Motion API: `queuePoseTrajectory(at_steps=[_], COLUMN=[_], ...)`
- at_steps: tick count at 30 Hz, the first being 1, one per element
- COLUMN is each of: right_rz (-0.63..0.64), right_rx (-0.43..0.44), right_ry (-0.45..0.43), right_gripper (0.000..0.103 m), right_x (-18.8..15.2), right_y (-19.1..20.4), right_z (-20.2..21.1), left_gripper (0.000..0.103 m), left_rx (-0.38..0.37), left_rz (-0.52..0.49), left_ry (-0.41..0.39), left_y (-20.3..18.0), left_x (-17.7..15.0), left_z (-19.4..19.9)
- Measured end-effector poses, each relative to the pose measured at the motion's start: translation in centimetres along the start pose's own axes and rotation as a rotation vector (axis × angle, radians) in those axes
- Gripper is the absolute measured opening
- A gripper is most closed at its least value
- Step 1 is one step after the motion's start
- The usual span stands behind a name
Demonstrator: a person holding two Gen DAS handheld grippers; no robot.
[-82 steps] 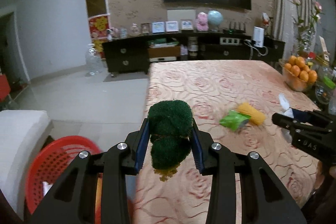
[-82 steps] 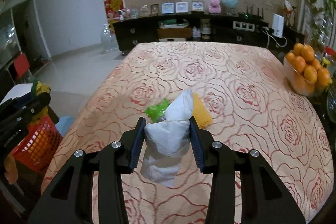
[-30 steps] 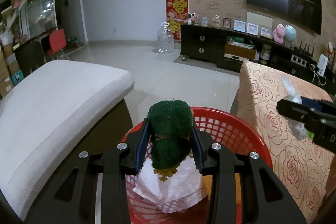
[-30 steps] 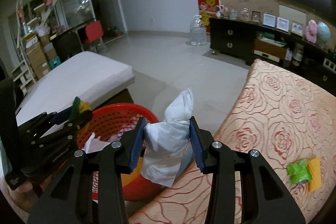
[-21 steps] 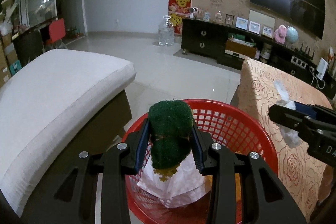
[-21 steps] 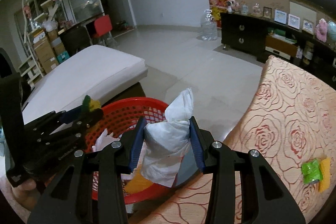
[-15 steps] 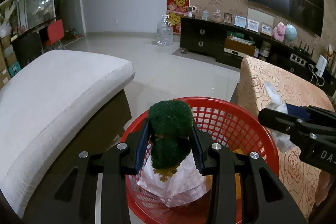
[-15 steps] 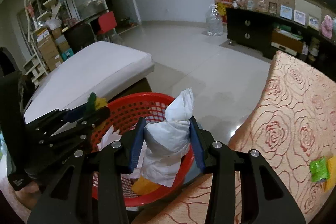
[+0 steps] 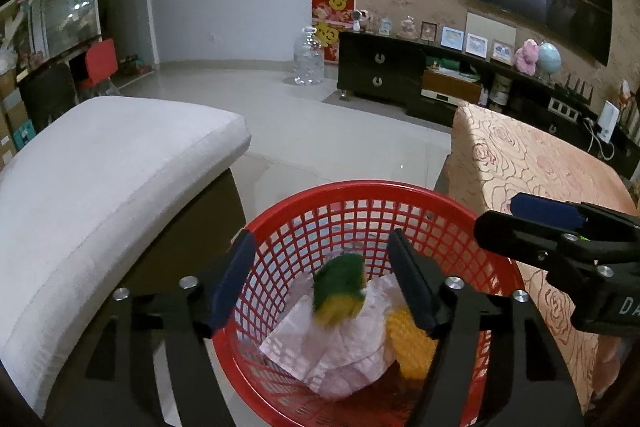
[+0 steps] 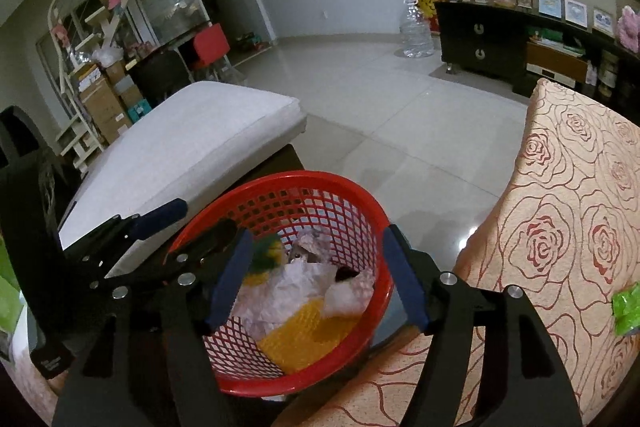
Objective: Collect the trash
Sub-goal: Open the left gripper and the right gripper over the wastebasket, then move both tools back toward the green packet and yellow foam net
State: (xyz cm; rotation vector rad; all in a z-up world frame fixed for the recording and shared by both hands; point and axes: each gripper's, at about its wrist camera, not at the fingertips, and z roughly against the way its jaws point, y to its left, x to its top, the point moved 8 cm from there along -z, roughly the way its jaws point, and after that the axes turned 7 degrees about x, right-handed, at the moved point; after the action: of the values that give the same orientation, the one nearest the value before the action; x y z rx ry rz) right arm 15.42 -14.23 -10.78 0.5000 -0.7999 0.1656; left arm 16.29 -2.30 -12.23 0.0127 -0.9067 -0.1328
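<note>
The red basket point(image 9: 372, 195) was a round plastic lattice, standing directly below both grippers; inside lay crumpled white paper point(image 9: 340, 339), a knobbly yellow mesh piece point(image 9: 412, 335) and a white tissue wad point(image 10: 346, 297). The left gripper point(image 9: 320, 283) stood spread, its jaws having just been opening, nothing pinched; the fuzzy green-and-yellow scrubber point(image 9: 340, 287) showed blurred beneath it, over the paper. The right gripper point(image 10: 316, 275) was likewise spread after just opening, with nothing between its blue pads point(image 10: 404, 279). To its right ran the rose-patterned cloth of the surface point(image 10: 560, 227), a green wrapper point(image 10: 626, 307) on it; to the left lay a white cushioned bench point(image 9: 100, 163).
</note>
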Motion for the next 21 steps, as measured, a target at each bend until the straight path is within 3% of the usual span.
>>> queuePoseTrajectory(at_steps=[7, 21], right_rz=[-0.002, 0.007], right_rx=[-0.015, -0.109], right_ry=[-0.017, -0.068], right_gripper=[0.065, 0.065], right_x=[0.3, 0.6], right_y=[-0.7, -3.4], right_z=[0.8, 3.6], left_gripper=[0.078, 0.078], left_rx=[0.010, 0.006], left_rz=[0.032, 0.104], left_ry=[-0.013, -0.069], left_y=[0.6, 1.2], left_x=[0.4, 1.5], left_z=[0.2, 1.4])
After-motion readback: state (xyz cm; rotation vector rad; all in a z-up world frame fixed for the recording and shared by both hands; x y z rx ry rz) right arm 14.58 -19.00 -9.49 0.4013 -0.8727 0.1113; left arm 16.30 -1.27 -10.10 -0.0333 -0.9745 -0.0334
